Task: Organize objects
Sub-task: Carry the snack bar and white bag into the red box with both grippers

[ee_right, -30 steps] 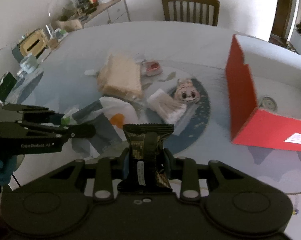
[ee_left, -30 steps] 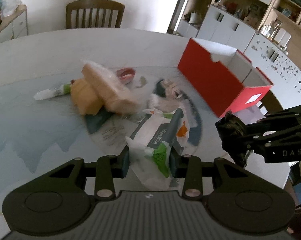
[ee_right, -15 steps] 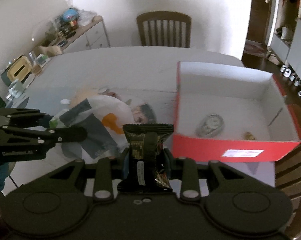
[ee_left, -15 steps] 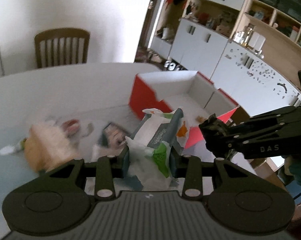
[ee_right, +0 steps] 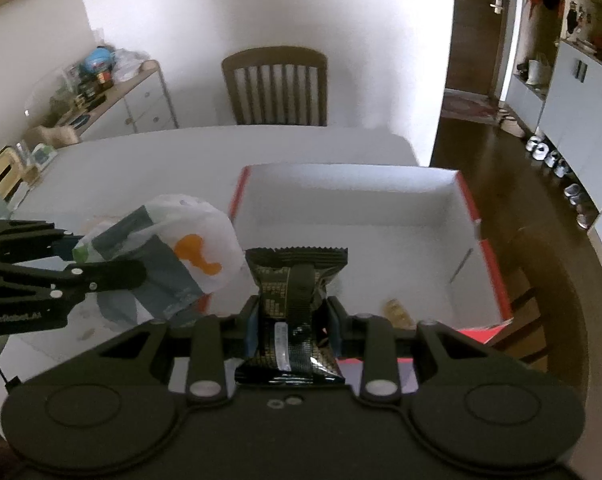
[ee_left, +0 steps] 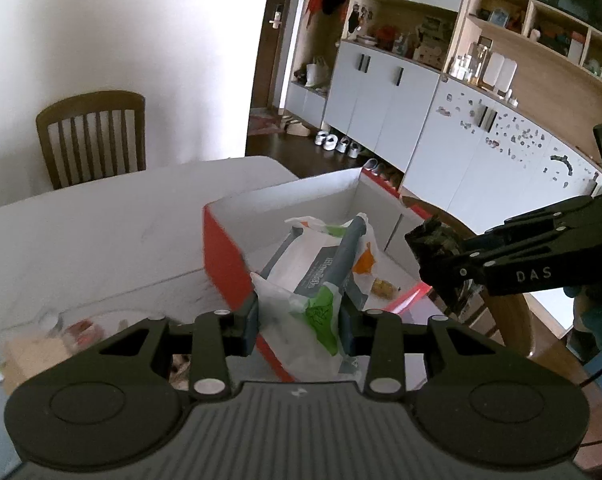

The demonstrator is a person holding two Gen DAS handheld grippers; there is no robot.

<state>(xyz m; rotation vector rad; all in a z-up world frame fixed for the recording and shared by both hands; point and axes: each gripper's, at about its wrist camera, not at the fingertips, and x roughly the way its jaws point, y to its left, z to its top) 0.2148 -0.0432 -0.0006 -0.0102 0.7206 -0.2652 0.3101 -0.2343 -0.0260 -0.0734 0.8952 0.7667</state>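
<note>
My left gripper is shut on a white plastic packet with grey, green and orange print, held over the near left edge of the red box. In the right wrist view that packet hangs at the box's left wall, gripped by the left gripper. My right gripper is shut on a black and gold snack packet above the box's near side. The red box has a white inside with a small yellowish item on its floor. The right gripper shows at the right of the left wrist view.
The box stands at the right end of a white table. A wooden chair is at the far side, another chair right of the box. Leftover objects lie blurred on the table to the left. Cabinets line the right wall.
Both grippers have swung to the right, away from the pile on the mat, and now hover at the red box. Each still holds its packet.
</note>
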